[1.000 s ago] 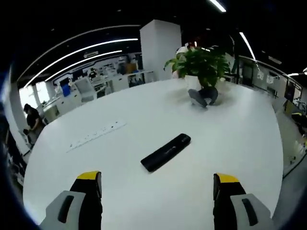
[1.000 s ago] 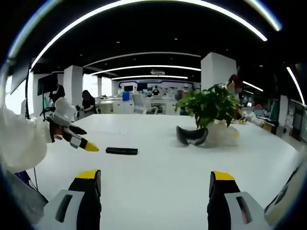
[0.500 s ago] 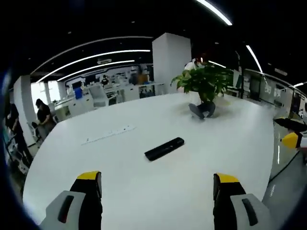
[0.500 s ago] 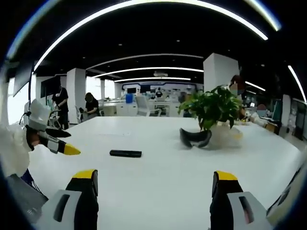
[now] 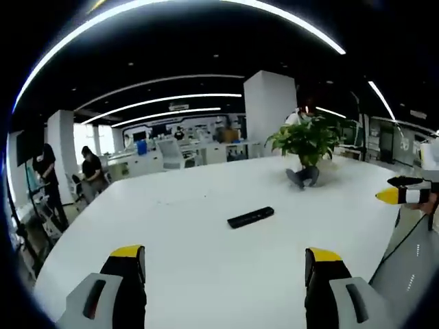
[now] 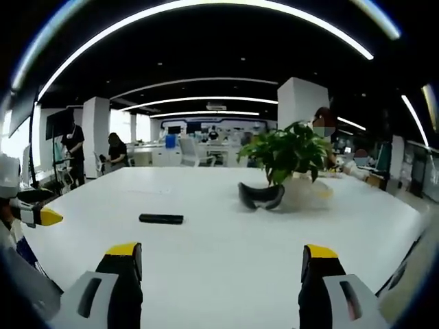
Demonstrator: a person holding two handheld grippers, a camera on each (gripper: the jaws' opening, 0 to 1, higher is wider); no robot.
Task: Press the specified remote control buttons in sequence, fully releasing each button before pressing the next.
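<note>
The remote (image 5: 250, 217) lies well beyond both grippers (image 5: 225, 264) (image 6: 221, 262) (each spread, gripping nothing).

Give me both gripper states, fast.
Left gripper: open, holding nothing, short of the remote control.
Right gripper: open, holding nothing, above the white table.

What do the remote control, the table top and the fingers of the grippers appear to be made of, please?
Remote control: probably plastic; a uniformly black slim bar with a dull sheen, buttons too small to make out.
Table: smooth white top, likely laminate or painted board; it carries soft reflections.
Left gripper and right gripper fingers: matte black with yellow tips, seemingly moulded plastic, perhaps rubber-faced.
</note>
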